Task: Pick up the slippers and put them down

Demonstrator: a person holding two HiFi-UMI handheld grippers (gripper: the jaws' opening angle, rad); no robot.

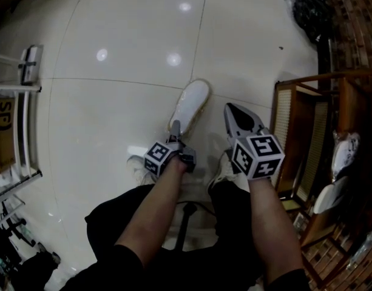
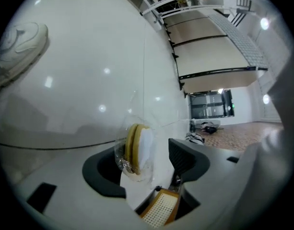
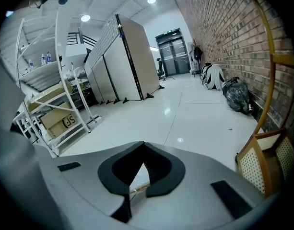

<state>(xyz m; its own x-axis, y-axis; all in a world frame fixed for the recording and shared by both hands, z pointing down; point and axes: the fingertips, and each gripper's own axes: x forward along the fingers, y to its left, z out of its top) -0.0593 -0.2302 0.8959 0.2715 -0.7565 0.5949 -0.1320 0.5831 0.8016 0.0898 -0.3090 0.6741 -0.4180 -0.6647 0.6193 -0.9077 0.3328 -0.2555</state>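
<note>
The white slippers (image 1: 192,103) with tan soles lie on the pale floor tiles, sealed in clear plastic. My left gripper (image 1: 176,130) is at their near end. In the left gripper view that wrapped end (image 2: 137,148) stands between the jaws of the left gripper (image 2: 151,158), leaning on one jaw and clear of the other pad; the gripper is open. My right gripper (image 1: 229,109) hangs just to the right of the slippers, apart from them. Its tips (image 3: 143,145) meet, so it is shut. A sliver of white and tan shows through the gap behind them.
A wooden cane-panel chair (image 1: 300,139) stands close on the right, by the brick wall (image 3: 233,28). A black bag (image 1: 310,6) lies at the far right. A white metal rack (image 1: 20,123) with a cardboard box is at the left. My white shoes (image 1: 224,170) are below the grippers.
</note>
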